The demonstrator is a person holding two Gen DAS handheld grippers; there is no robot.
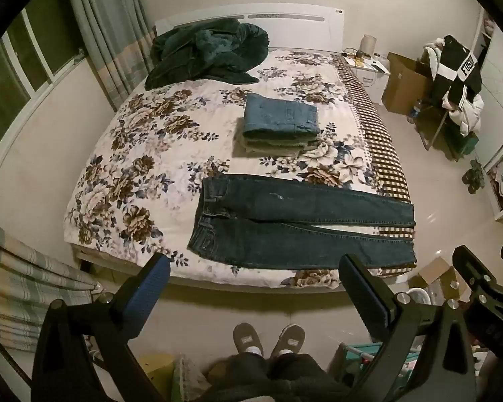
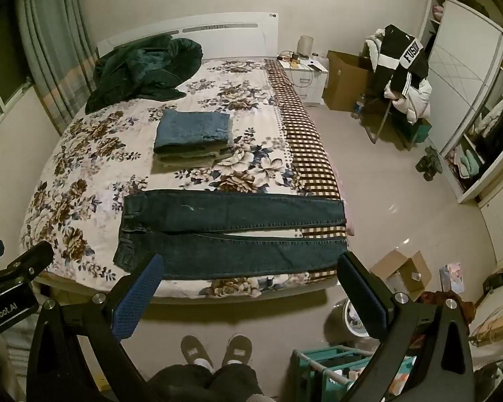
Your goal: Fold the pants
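Observation:
A pair of dark blue jeans (image 1: pixel 295 221) lies flat across the near end of the bed, waistband at the left, both legs stretched to the right edge; it also shows in the right wrist view (image 2: pixel 231 234). My left gripper (image 1: pixel 255 268) is open and empty, held above the floor in front of the bed's near edge. My right gripper (image 2: pixel 251 268) is open and empty, level with the near trouser leg. The right gripper's fingers (image 1: pixel 479 268) show at the left wrist view's right edge.
The bed (image 1: pixel 134 154) has a floral cover. A stack of folded pants (image 1: pixel 280 124) sits mid-bed, a dark green blanket (image 1: pixel 208 53) at the headboard. A nightstand (image 2: pixel 305 77), cardboard boxes (image 2: pixel 345 80) and a clothes-laden chair (image 2: pixel 402 77) stand right. My slippered feet (image 1: pixel 268 335) are below.

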